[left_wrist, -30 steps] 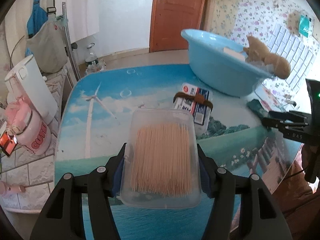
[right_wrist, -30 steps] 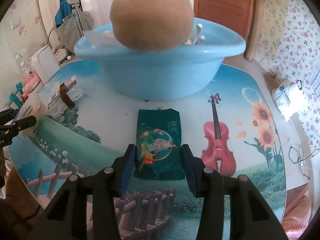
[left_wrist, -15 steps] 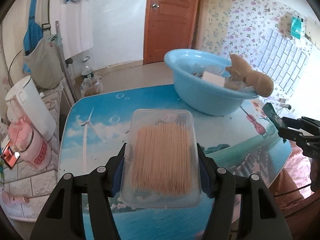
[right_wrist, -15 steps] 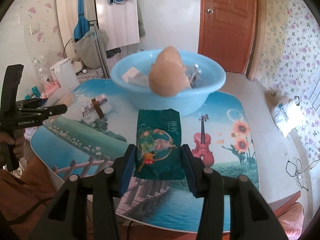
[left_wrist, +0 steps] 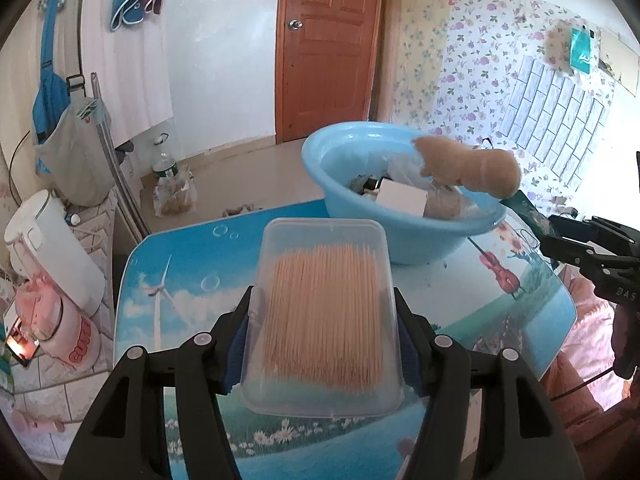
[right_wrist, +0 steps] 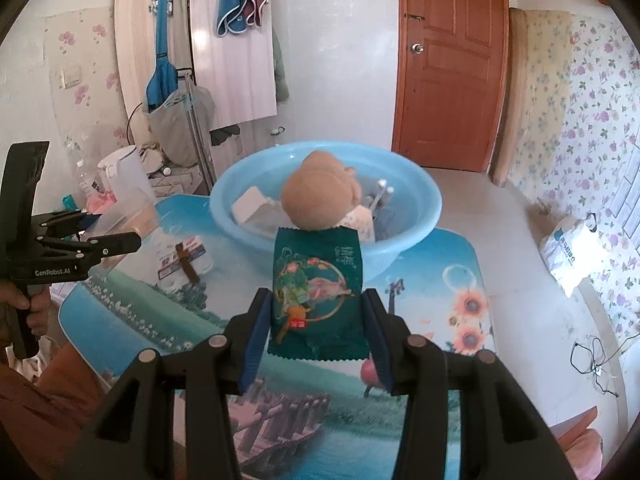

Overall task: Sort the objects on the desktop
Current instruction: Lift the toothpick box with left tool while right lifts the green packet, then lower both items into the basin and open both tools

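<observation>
My left gripper (left_wrist: pixel 324 340) is shut on a clear plastic box of toothpicks (left_wrist: pixel 324 316) and holds it high above the table, short of the blue basin (left_wrist: pixel 384 228). My right gripper (right_wrist: pixel 316 328) is shut on a dark green snack packet (right_wrist: pixel 316 292), held in the air in front of the blue basin (right_wrist: pixel 408 216). The basin holds a tan plush toy (right_wrist: pixel 320 196), a white box (right_wrist: pixel 250 208) and other small items. A small white pack with a brown band (right_wrist: pixel 184 256) lies on the table left of the basin.
The picture-print table (right_wrist: pixel 460 280) ends near me and on the right. A white kettle (left_wrist: pixel 52 248) and a pink tub (left_wrist: pixel 60 328) stand on a side counter to the left. A white bag (right_wrist: pixel 572 248) lies on the floor at right.
Both grippers have risen and pulled back from the table with their loads. The basin now sits lower in both views and its inside shows.
</observation>
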{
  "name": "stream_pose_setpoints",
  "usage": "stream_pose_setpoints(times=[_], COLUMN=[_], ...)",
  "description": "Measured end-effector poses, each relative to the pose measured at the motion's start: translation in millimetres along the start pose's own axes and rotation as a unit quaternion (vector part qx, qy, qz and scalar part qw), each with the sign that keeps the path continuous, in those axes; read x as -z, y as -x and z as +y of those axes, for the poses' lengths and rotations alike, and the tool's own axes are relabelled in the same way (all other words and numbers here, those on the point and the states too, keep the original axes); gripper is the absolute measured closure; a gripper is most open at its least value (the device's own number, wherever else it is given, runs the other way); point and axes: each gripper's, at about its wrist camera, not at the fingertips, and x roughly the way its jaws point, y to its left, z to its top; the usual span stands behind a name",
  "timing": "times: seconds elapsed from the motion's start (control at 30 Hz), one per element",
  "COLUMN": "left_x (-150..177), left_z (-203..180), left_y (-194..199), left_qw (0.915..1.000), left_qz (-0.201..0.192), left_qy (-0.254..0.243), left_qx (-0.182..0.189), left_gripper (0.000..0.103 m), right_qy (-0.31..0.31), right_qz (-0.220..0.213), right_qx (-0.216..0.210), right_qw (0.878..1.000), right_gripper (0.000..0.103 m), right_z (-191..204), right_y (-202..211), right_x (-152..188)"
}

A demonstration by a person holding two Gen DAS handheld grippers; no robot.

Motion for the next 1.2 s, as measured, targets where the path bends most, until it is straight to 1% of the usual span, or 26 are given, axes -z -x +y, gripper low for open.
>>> stream_pose_setpoints(times=[0.17, 0.33, 0.53, 0.7, 0.83, 0.93, 1.0, 1.07, 1.13, 1.2], left_x=[-16.9, -33.4, -56.4, -75.8, -88.1, -94.2, -97.7, -98.4, -97.0, -96.1], left_z=[-9.6, -20.5, -35.1, -48.2, -55.5, -61.8, -64.8, -66.3, -67.6, -65.9], left_y=[-5.8, -17.1, -39.6, -58.9, -78.7, -91.0, -98.0, -98.3, -94.7, -92.5], left_qw=[0.9999, 0.9995, 0.9988, 0.9979, 0.9974, 0.9967, 0.9961, 0.9962, 0.9964, 0.9966], left_qz=[-0.006, -0.011, -0.008, -0.008, -0.002, 0.004, 0.010, 0.007, 0.003, 0.002], left_qy=[-0.013, -0.027, -0.039, -0.051, -0.055, -0.065, -0.071, -0.072, -0.071, -0.067], left_qx=[0.006, 0.014, 0.028, 0.040, 0.047, 0.049, 0.052, 0.049, 0.047, 0.048], left_gripper=[0.043, 0.043, 0.042, 0.042, 0.042, 0.042, 0.039, 0.026, 0.020, 0.018], right_qy=[0.001, -0.003, -0.020, -0.020, -0.022, -0.032, -0.037, -0.043, -0.046, -0.047], right_qz=[-0.009, -0.015, -0.018, -0.020, -0.017, -0.004, 0.000, 0.000, 0.006, 0.011], right_qx=[-0.002, -0.008, -0.022, -0.018, -0.014, -0.011, -0.016, -0.018, -0.019, -0.021], right_qw=[1.000, 1.000, 0.999, 0.999, 1.000, 0.999, 0.999, 0.999, 0.999, 0.999], right_gripper=[0.059, 0.059, 0.059, 0.059, 0.059, 0.059, 0.057, 0.056, 0.055, 0.054], right_z=[-6.1, -11.6, -22.1, -32.5, -39.9, -47.9, -51.4, -53.7, -54.4, -53.8], right_y=[-9.1, -30.5, -55.1, -72.6, -87.2, -98.7, -101.6, -102.2, -103.2, -104.1], right_x=[-13.6, -29.7, -45.8, -62.1, -70.2, -70.5, -67.9, -63.8, -59.1, -57.3])
